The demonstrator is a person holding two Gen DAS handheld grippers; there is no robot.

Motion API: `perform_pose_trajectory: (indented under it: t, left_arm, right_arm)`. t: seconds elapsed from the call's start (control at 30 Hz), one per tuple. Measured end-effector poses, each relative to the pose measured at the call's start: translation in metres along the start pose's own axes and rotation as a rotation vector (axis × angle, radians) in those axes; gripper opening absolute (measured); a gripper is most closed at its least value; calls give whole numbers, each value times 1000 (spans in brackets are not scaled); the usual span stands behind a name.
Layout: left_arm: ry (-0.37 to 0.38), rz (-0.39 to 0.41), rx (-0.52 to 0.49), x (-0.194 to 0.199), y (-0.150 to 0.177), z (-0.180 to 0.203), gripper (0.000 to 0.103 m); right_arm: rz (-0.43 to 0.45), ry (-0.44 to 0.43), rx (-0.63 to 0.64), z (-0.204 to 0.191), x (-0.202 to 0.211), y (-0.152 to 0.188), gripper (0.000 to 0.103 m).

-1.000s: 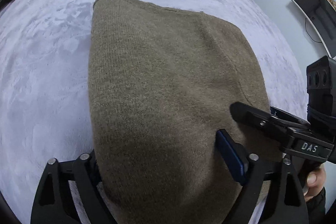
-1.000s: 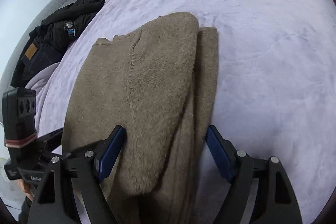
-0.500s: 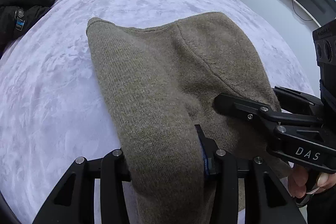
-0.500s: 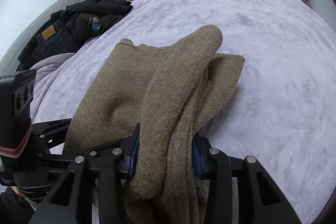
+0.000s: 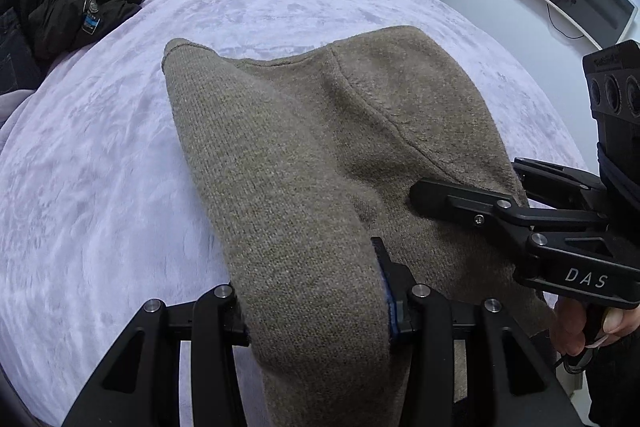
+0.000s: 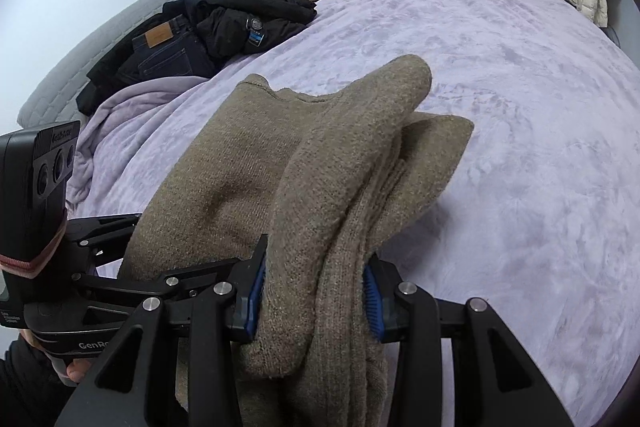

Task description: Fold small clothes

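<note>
Knitwear fills your left wrist view: the olive-brown sweater [image 5: 304, 163] runs lengthwise from your left gripper [image 5: 316, 311] at 6 o'clock up toward 11 o'clock, its ribbed corner resting on the lavender bed [image 5: 100, 167]. Your fingers [image 5: 386, 279] are clamped on a thick fold of it. At 3 o'clock your right gripper [image 5: 492, 203] bites the same garment's other side.

From your right wrist view, the sweater [image 6: 248, 183] points from 6 o'clock toward 1 o'clock, with its folded end lifted off the bed [image 6: 540, 167]. Your right gripper [image 6: 316, 295] has its blue-padded fingers [image 6: 372, 293] pressed onto several bunched layers. Dark clothes [image 6: 208, 31] lie at 11 o'clock.
</note>
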State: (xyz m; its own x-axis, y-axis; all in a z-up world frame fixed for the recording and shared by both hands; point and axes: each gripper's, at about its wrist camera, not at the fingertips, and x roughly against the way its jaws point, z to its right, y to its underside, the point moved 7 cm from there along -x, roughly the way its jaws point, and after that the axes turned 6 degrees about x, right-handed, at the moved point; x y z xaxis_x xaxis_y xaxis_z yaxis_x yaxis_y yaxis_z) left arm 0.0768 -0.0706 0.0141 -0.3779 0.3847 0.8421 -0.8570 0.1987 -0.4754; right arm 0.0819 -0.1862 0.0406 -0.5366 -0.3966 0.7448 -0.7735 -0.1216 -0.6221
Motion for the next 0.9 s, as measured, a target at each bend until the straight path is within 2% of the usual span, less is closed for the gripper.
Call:
perform_pose_trajectory:
  t: [0.07,0.13,0.2,0.27,0.33,0.4,0.47,0.53,0.63,0.67,0.73,0.8,0.87,0.9]
  left_arm:
    - [0,-21,6,-10,12,-5,47]
    - [-4,-53,17,-23,24,-13,57]
    - [-33,-49,47,-30,36,-27,91]
    - [-45,-29,95,-27,39,-40,100]
    - [-23,-23,123,-15,39,-46,100]
    - [-55,29,114,5,36,-50,100]
    - [-88,95,104,26,28,-51,100]
    - [-84,151,125,43,16,-50,100]
    - [-21,190,127,53,1,-38,100]
    - [-2,184,117,51,1,-34,100]
    - [98,134,114,44,3,-19,100]
    - [172,109,110,39,3,-4,100]
    - [226,109,74,36,2,12,100]
    - [229,100,53,29,4,18,100]
  right_arm:
    - [-19,-3,4,-4,-7,13,44]
    - [-50,-5,0,-3,-18,27,44]
    - [-85,8,-11,3,-32,41,49]
    - [-103,2,-71,19,-40,52,64]
    - [-90,-32,-150,34,-33,57,71]
    - [-69,-24,-164,42,-18,56,71]
    - [-34,18,-124,40,0,52,71]
    - [8,69,-8,26,21,46,71]
    - [40,98,228,-12,41,41,71]
    - [32,68,286,-24,42,42,71]
    - [9,-32,380,-52,39,49,71]
    - [-5,-84,472,-73,33,57,71]
    - [-32,-36,518,-74,19,63,71]
    - [-58,-12,515,-68,9,66,71]
